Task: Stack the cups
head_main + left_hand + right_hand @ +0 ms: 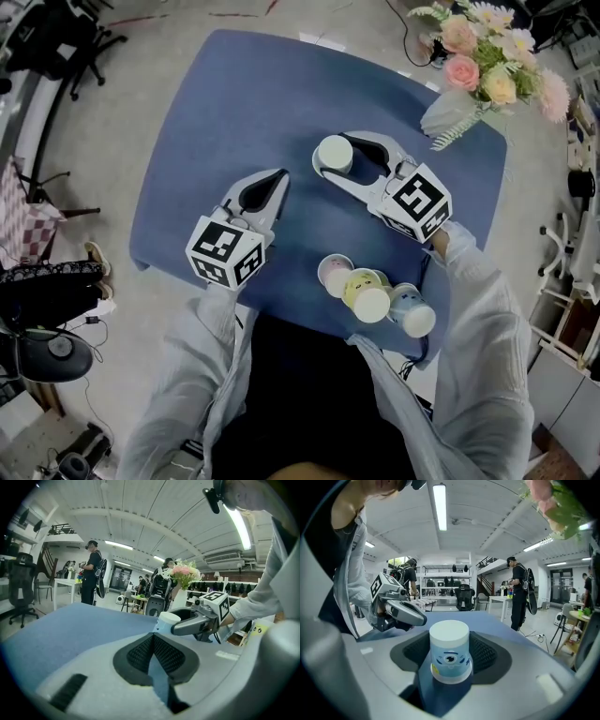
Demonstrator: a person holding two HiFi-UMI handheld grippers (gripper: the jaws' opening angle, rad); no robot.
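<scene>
The right gripper [336, 156] reaches forward over the blue table [225, 112], angled slightly down. Its fingers pinch a cup [450, 653] by its sides. The cup is upside down, base up, long axis vertical, with a blue cartoon face printed on it. The left gripper [278, 178] sits to its left, angled down too, fingers pressed together on nothing. 3 more wait at the table's near edge: a pink cup [335, 274], a yellow cup [366, 291] and a blue cup [409, 307].
</scene>
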